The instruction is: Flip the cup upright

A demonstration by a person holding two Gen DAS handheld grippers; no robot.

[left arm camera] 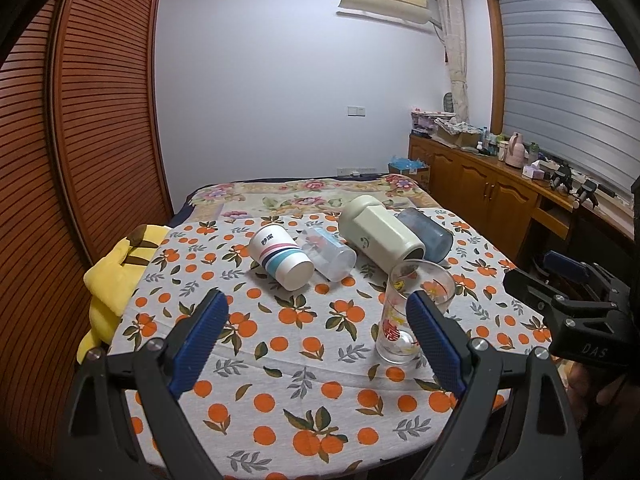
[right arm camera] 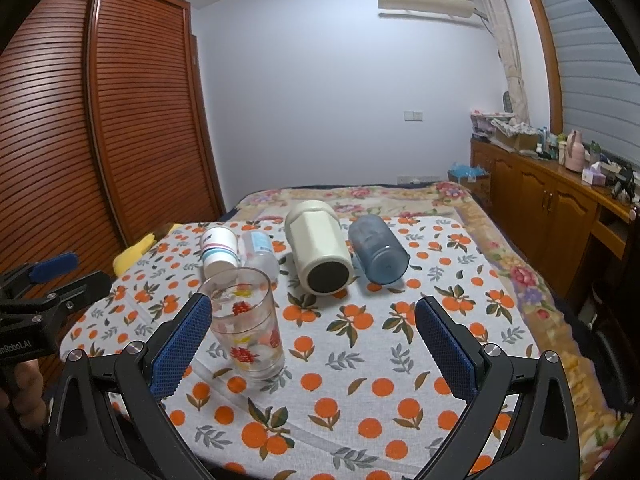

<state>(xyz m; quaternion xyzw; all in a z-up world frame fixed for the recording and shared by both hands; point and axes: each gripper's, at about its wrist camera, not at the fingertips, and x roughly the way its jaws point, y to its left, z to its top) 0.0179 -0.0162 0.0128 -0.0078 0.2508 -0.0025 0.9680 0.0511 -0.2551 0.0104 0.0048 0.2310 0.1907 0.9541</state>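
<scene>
A clear glass with flower prints stands upright on the orange-print tablecloth. Behind it several cups lie on their sides: a striped white cup, a clear plastic cup, a cream cup and a blue-grey cup. My left gripper is open and empty; the glass is just past its right fingertip. My right gripper is open and empty; the glass stands by its left finger. Each gripper shows at the edge of the other's view.
A yellow plush lies at the table's left edge. A louvred wooden wardrobe stands on the left. A floral bed lies behind the table. A wooden sideboard with clutter runs along the right wall.
</scene>
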